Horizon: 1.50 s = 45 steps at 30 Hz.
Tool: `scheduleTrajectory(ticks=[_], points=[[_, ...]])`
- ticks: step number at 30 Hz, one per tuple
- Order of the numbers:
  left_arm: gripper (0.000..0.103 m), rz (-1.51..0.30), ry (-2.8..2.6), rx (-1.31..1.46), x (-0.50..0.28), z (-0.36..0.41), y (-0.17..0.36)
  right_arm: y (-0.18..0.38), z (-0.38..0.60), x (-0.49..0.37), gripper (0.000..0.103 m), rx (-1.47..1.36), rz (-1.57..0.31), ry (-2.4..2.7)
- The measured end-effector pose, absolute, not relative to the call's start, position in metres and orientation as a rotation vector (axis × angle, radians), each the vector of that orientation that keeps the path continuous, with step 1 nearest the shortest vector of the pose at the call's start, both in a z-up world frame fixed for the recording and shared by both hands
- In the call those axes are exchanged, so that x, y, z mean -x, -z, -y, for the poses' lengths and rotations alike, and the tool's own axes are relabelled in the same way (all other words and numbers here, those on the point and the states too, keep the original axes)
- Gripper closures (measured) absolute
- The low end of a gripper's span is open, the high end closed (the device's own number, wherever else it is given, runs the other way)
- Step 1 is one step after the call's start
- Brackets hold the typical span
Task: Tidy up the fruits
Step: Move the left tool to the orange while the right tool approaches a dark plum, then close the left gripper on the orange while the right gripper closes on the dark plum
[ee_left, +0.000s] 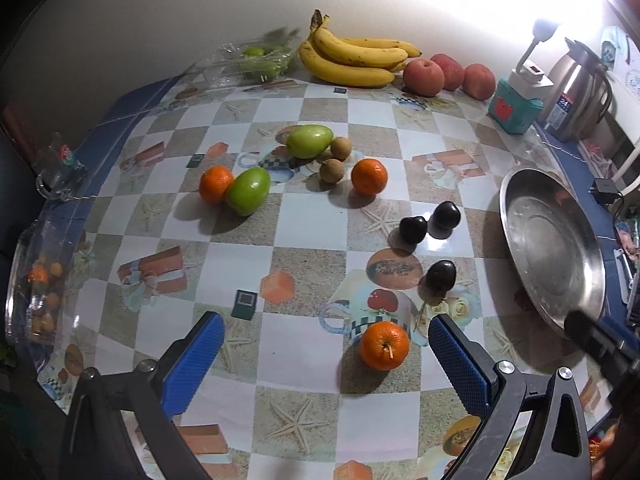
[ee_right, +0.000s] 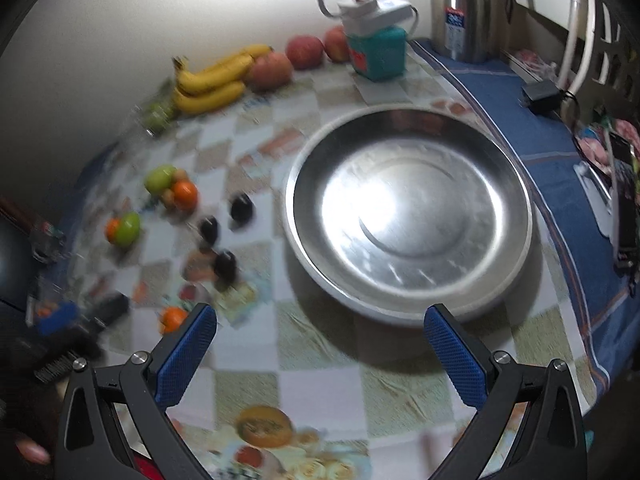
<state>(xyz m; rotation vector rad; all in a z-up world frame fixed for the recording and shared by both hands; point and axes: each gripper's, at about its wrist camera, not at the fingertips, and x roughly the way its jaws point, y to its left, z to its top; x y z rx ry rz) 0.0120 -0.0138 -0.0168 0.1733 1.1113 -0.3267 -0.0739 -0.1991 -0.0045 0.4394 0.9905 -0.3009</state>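
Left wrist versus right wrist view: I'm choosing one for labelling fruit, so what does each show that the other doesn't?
Only the left wrist view shows the two brown round fruits clearly and the clear container at the table's edge. Only the right wrist view shows the whole steel plate, empty. Both share the bananas, apples and nearest orange.

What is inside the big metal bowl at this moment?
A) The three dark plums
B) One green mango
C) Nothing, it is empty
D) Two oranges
C: the right wrist view shows the bare shiny bottom of the metal bowl, while the oranges, such as the nearest orange, and the other loose fruit lie on the table.
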Motion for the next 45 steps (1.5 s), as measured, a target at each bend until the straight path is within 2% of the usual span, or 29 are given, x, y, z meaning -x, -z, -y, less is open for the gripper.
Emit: scheduleTrajectory(ticks=[11,18,22,24,26,30,33,39,45], points=[[0.000,-1.170,0.385,-0.352,-0.003,0.048,0.042,0.000,0.186,0.021,0.000,-0.456,-1.029,0.182],[0.001,-1.203,0.343,-0.335,-0.015,0.049,0.054,0.018,0.183,-0.009,0.001,-0.447,-1.110,0.173],[0.009,-1.251,0.356,-0.306,-0.016,0.046,0.063,0.026,0.179,-0.026,0.013,-0.435,-1.135,0.170],[0.010,-1.265,0.349,-0.268,-0.020,0.041,0.065,0.032,0.178,-0.032,0.014,-0.455,-1.142,0.155],[0.011,-1.280,0.342,-0.243,-0.023,0.037,0.067,0.035,0.176,-0.035,0.022,-0.458,-1.138,0.152],[0.017,-1.320,0.356,-0.202,-0.026,0.031,0.073,0.043,0.171,-0.040,0.028,-0.441,-1.157,0.128],[0.019,-1.326,0.375,-0.197,-0.026,0.032,0.073,0.053,0.168,-0.043,0.038,-0.451,-1.192,0.097],[0.027,-1.349,0.386,-0.205,-0.023,0.034,0.076,0.070,0.160,-0.046,0.045,-0.433,-1.247,0.084],[0.033,-1.363,0.393,-0.199,-0.022,0.030,0.077,0.077,0.155,-0.048,0.046,-0.424,-1.263,0.080]])
